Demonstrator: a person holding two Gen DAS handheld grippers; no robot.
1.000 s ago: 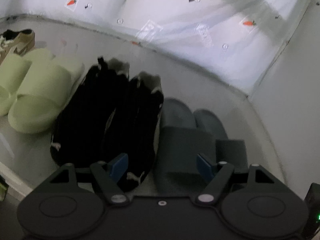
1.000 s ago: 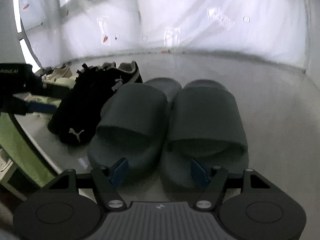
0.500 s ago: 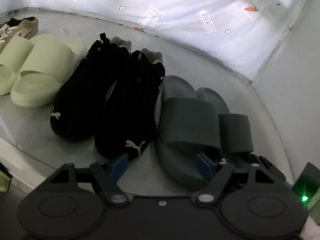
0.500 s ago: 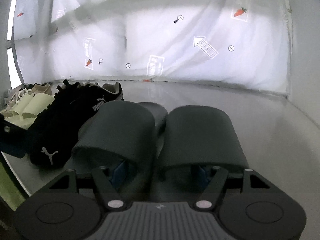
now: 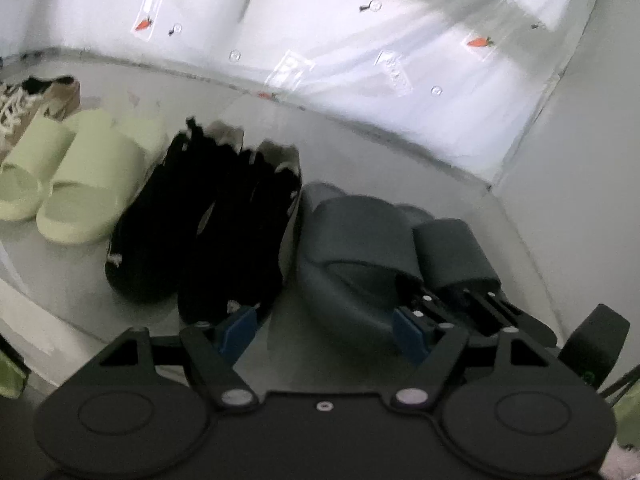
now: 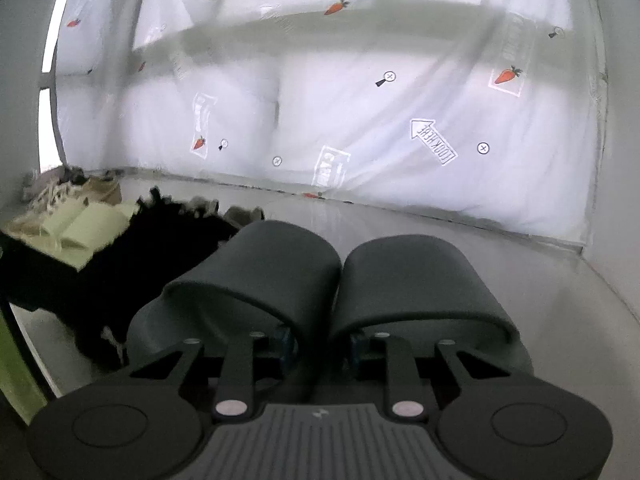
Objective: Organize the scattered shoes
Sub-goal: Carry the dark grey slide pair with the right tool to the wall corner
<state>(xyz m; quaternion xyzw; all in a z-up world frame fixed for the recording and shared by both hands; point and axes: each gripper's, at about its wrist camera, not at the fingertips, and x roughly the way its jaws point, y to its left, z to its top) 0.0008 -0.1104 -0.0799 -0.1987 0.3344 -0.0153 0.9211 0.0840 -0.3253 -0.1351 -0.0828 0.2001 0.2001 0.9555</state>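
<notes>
Shelf surface [image 5: 360, 152], pale grey, backed by a white printed sheet [image 6: 360, 128].

Shoes in 1 row along the shelf, toes toward the cameras. From the left in the left wrist view: tan laced shoe [image 5: 36, 100], 2 light green slides [image 5: 80, 176], 2 black sneakers [image 5: 200, 220], 2 dark grey slides [image 5: 360, 240]. The pairs lie just beside one another.

Right gripper [image 6: 318, 346]: its 2 fingers are drawn close together, 1 reaching in under the strap of each dark grey slide [image 6: 340, 280], with the adjoining inner strap edges between them. The blue pads are mostly hidden under the straps, so I cannot tell whether they press the straps or merely sit inside. Same gripper seen in the left wrist view at the slides' near end [image 5: 452, 300].

Left gripper [image 5: 324, 328]: fingers spread wide, nothing between them. It hangs in front of the row, facing the gap between the black sneakers and the grey slides; the left fingertip [image 5: 240, 326] sits near a sneaker toe.
</notes>
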